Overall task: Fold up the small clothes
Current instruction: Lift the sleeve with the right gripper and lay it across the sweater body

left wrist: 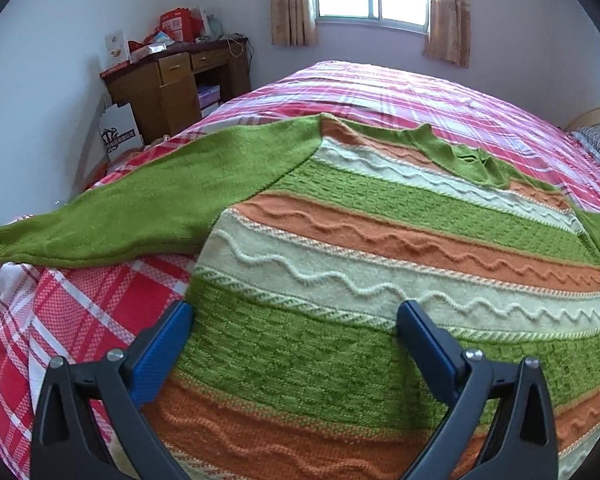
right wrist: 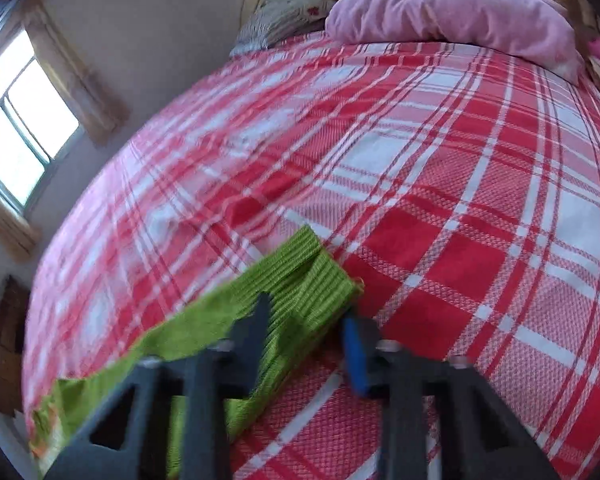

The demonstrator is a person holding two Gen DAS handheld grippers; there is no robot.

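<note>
The striped sweater [left wrist: 380,240] is lying flat on the plaid bedspread [left wrist: 60,312]. The left gripper [left wrist: 296,320] is hovering wide over its hem; the right gripper [right wrist: 308,312] is narrowing around the green sleeve cuff [right wrist: 312,276].

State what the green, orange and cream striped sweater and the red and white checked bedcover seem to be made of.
Green, orange and cream striped sweater: apparently knitted wool or acrylic yarn, matt and fuzzy; raised wavy ridges and ribbed cuff show.
Red and white checked bedcover: probably woven cotton, matt; a coarse grid weave shows.
</note>
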